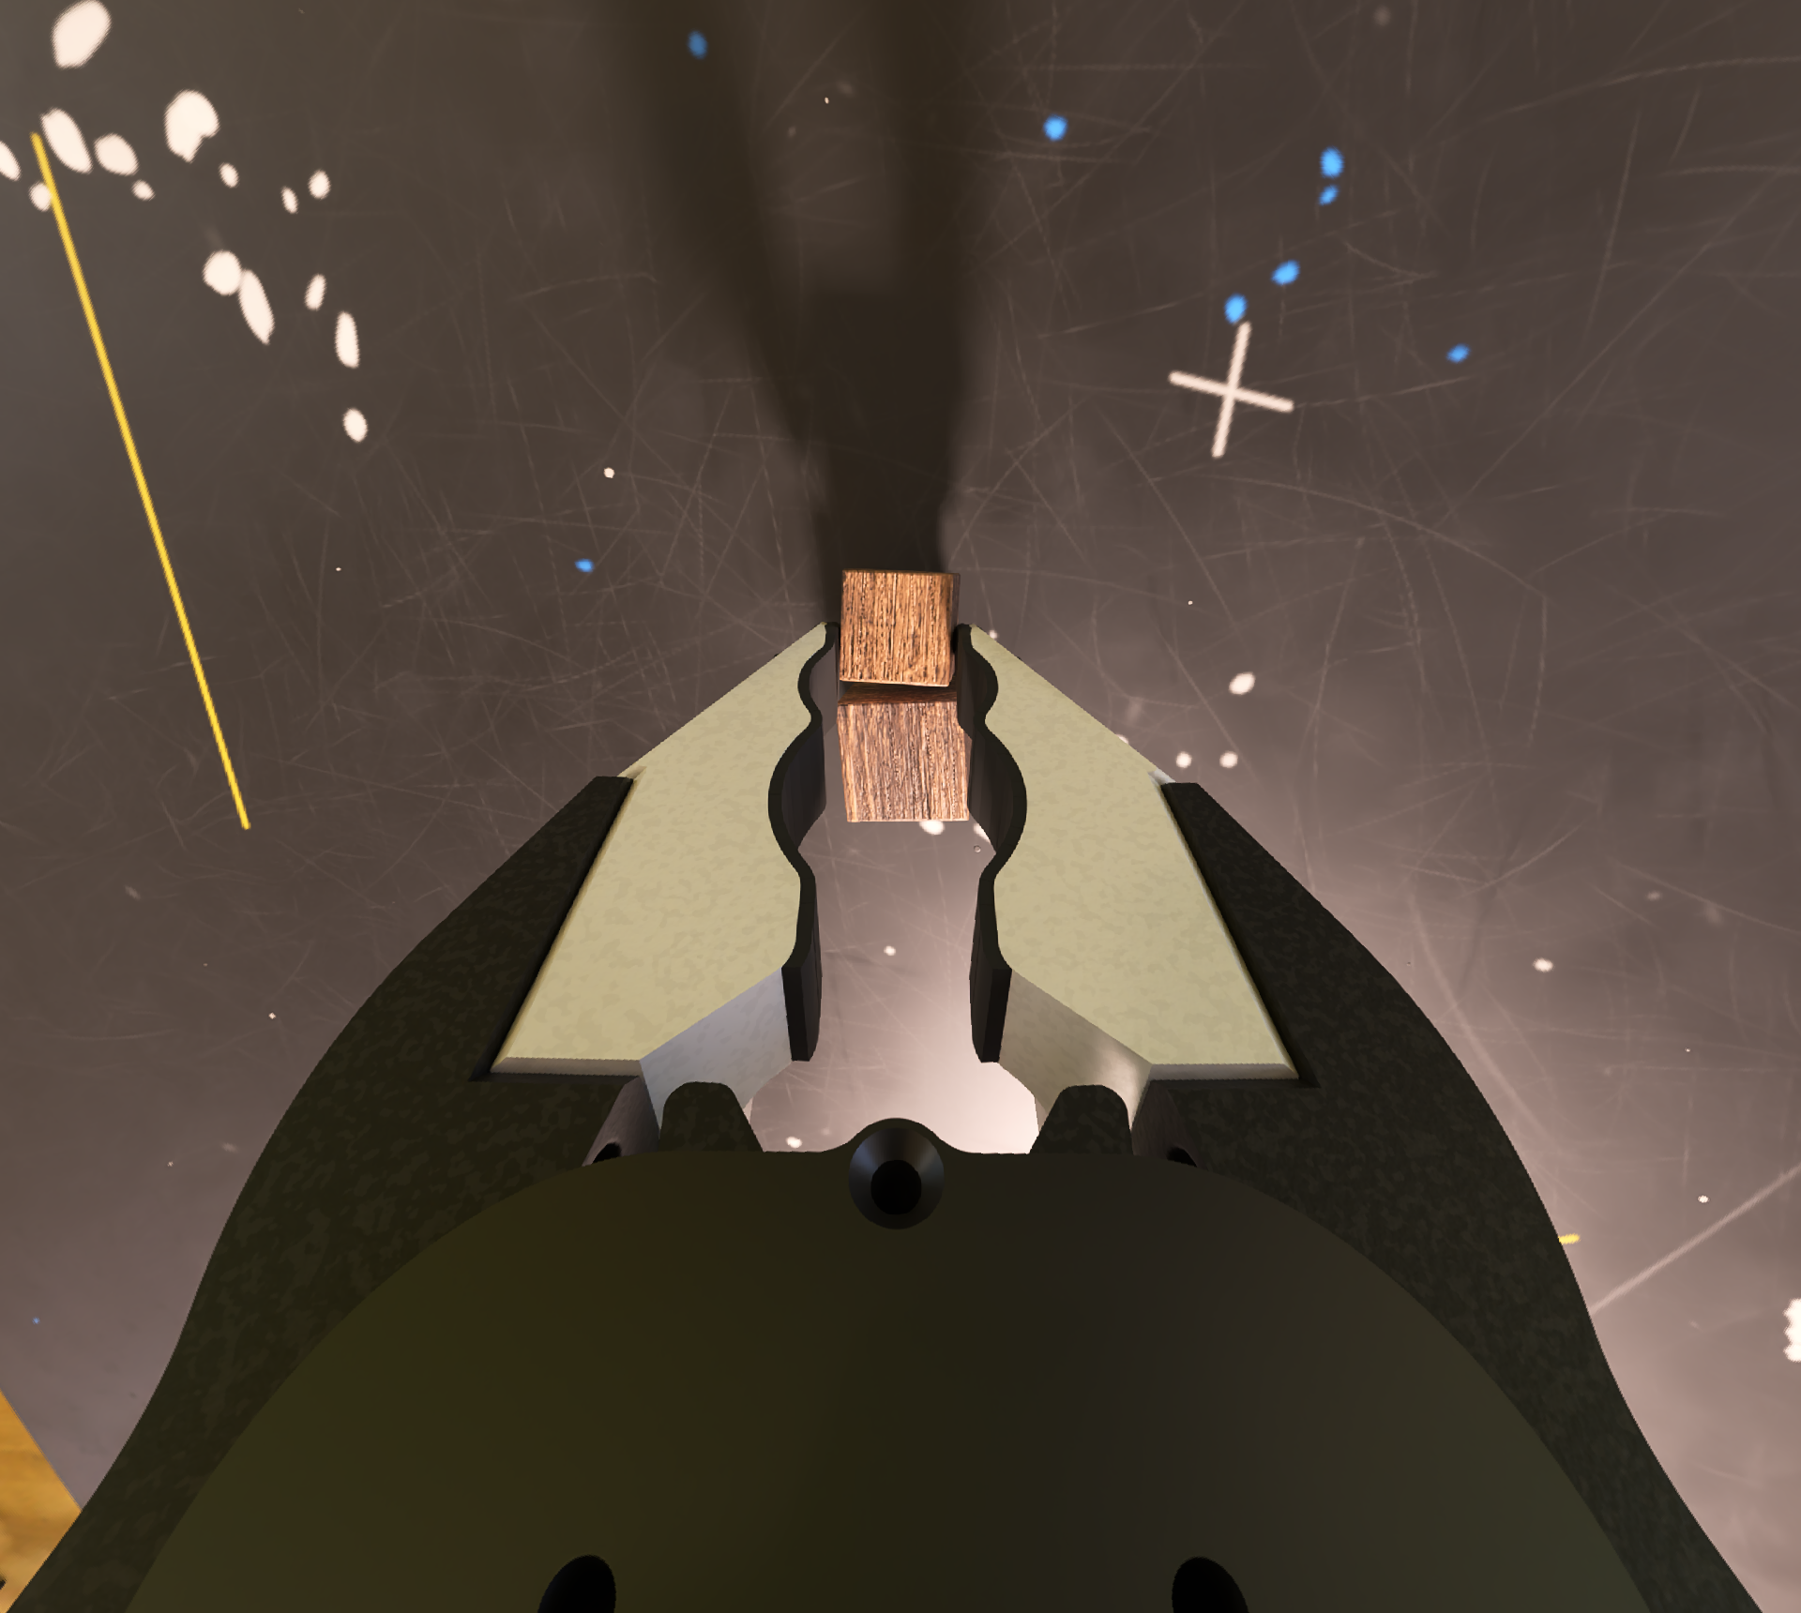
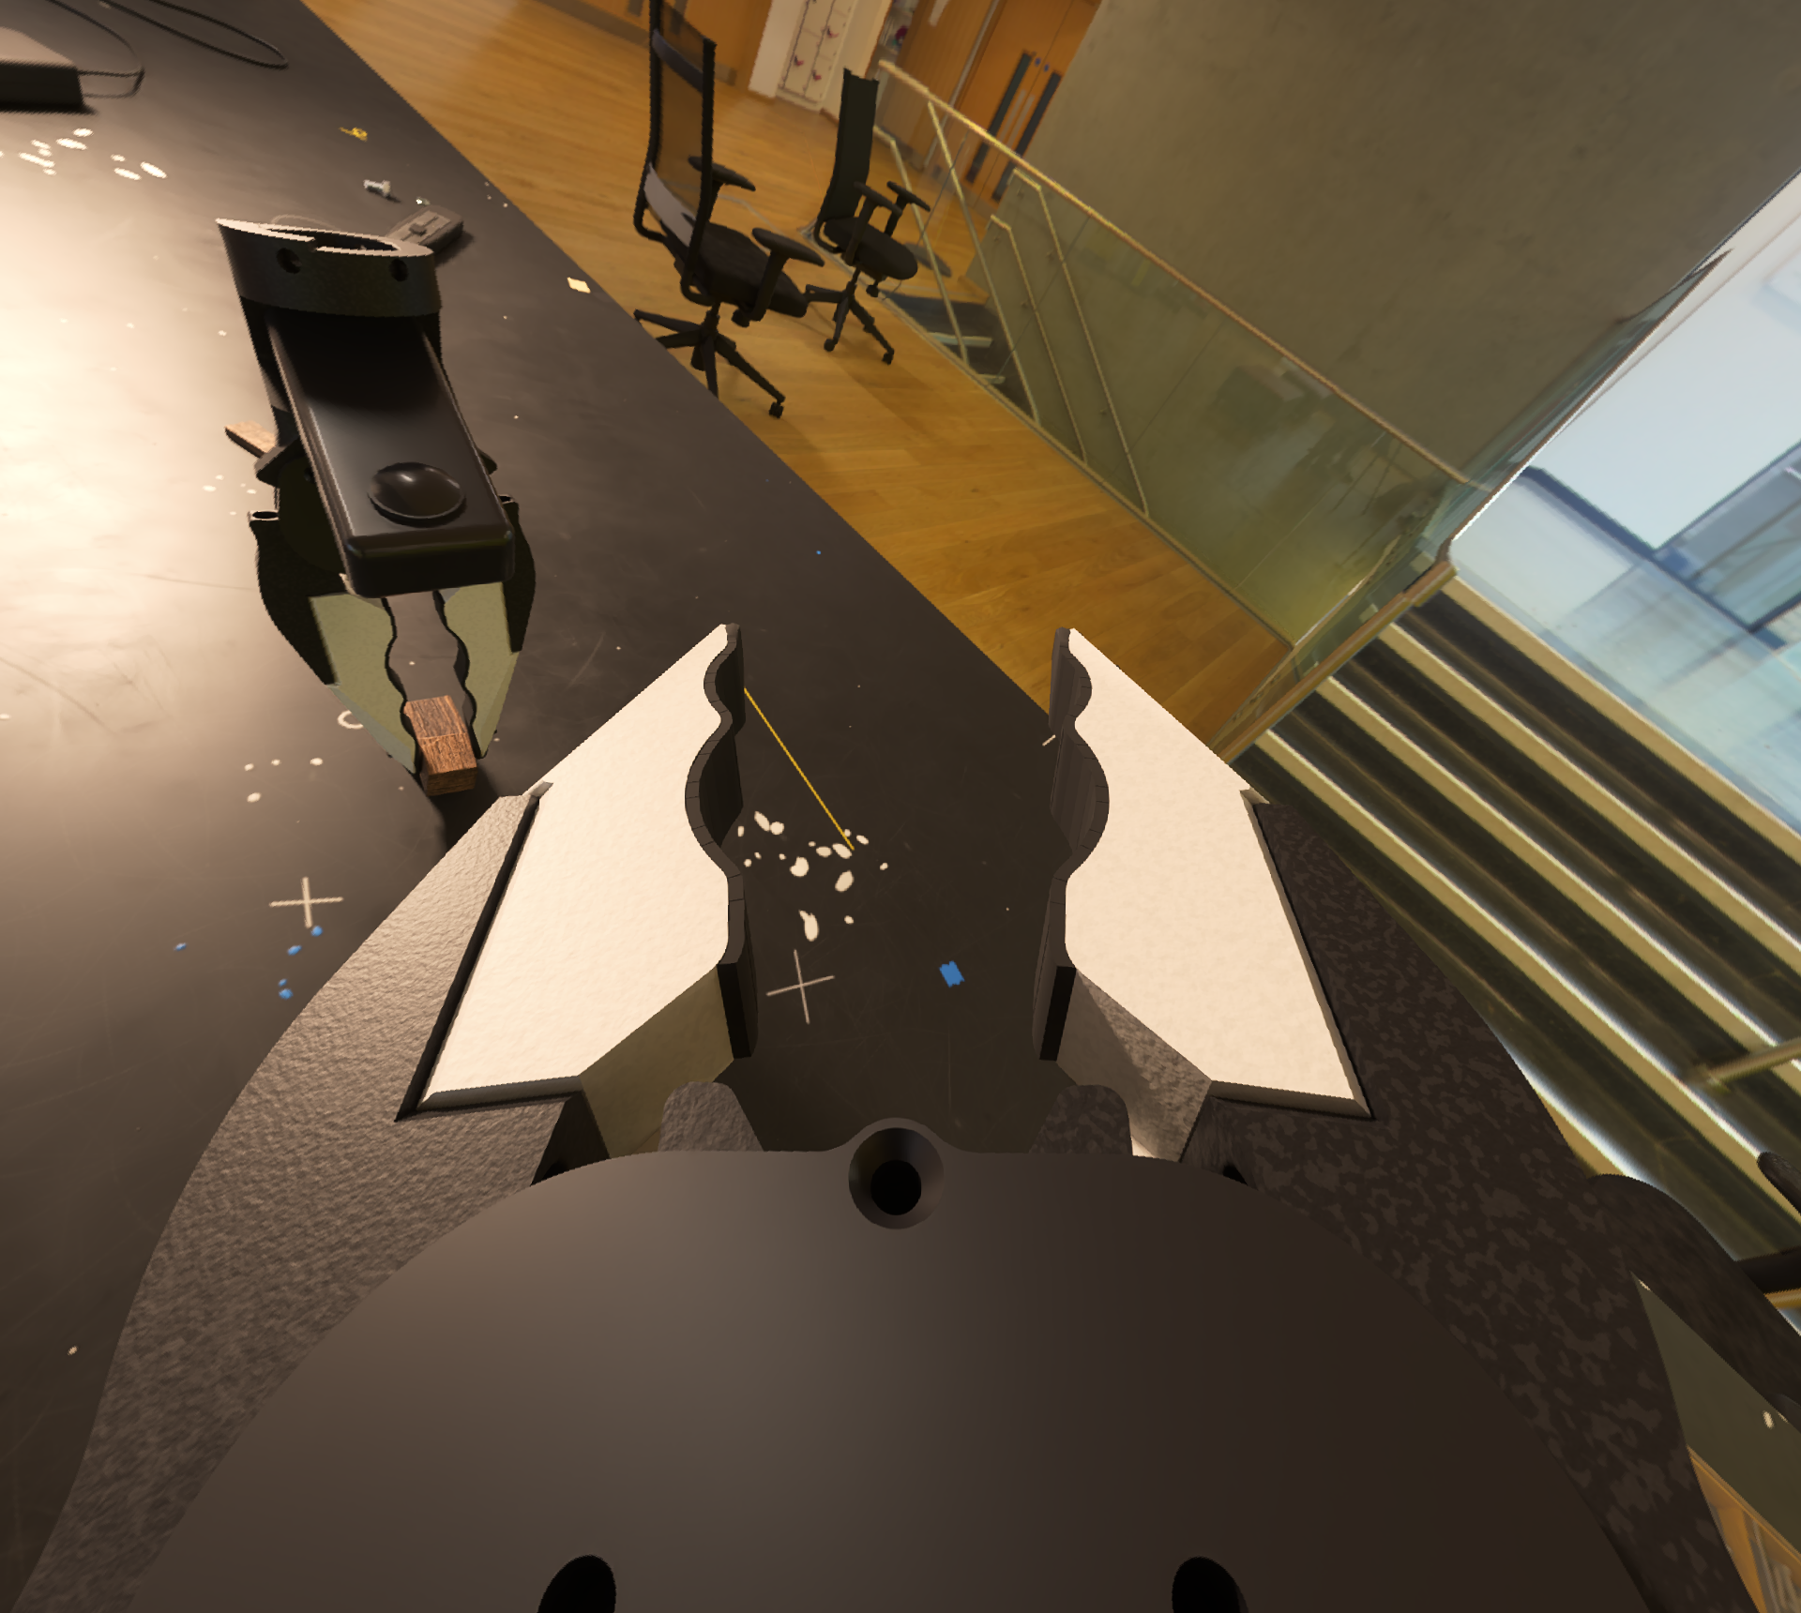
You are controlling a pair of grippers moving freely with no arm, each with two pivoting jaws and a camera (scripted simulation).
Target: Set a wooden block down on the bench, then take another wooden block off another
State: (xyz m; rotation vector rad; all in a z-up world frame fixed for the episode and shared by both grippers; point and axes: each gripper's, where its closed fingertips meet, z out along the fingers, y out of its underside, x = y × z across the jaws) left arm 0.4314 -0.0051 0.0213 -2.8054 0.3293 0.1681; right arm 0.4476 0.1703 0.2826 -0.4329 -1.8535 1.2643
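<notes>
Two wooden blocks sit one against the other between my left gripper's (image 1: 897, 631) fingers. One block (image 1: 895, 626) is at the fingertips and the other (image 1: 903, 762) is nearer the palm. The fingers are closed to block width and touch the one at the tips. In the right wrist view the left gripper (image 2: 448, 753) points down at the black bench (image 2: 146, 592), with the blocks (image 2: 443, 748) standing as a small stack on it. Another wooden piece (image 2: 249, 436) lies on the bench behind it. My right gripper (image 2: 897, 633) is open and empty above the bench.
The bench edge (image 2: 780, 494) runs diagonally, with wooden floor and two office chairs (image 2: 721, 241) beyond it. A cable (image 2: 195, 32), a flat box (image 2: 34, 75) and a small tool (image 2: 424, 227) lie farther along the bench. Paint spots, crosses and a yellow line (image 1: 136, 485) mark the surface.
</notes>
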